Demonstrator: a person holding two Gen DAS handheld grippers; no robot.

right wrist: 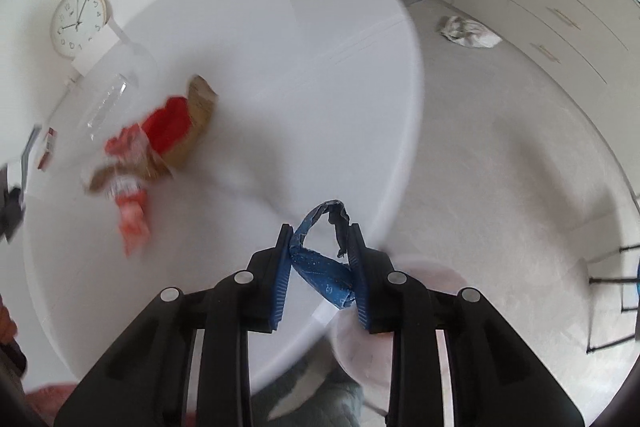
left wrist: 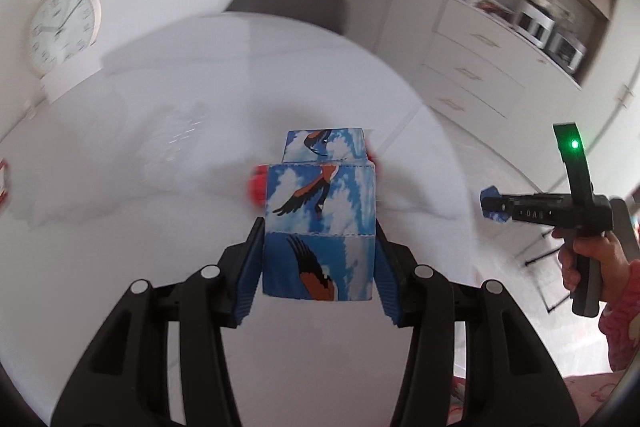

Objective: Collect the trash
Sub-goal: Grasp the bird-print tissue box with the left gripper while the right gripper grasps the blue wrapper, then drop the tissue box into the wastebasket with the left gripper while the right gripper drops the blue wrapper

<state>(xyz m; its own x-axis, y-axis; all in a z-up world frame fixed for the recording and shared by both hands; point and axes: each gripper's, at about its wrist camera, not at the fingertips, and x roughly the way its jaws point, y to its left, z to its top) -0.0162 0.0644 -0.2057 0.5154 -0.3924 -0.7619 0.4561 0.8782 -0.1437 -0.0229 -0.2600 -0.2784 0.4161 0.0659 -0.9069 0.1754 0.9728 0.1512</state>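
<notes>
The left gripper (left wrist: 318, 259) has its fingers clamped on a blue carton (left wrist: 320, 227) (bird print) above the white tabletop (left wrist: 160, 267); the right gripper (right wrist: 320, 267) pinches a crumpled blue wrapper (right wrist: 324, 271).

Blue bird-print carton (left wrist: 320, 227) upright between pads — crumpled blue wrapper (right wrist: 324, 267) pinched, off the table

Glossy white table (right wrist: 304, 39), printed cardboard carton (left wrist: 320, 211)
</notes>
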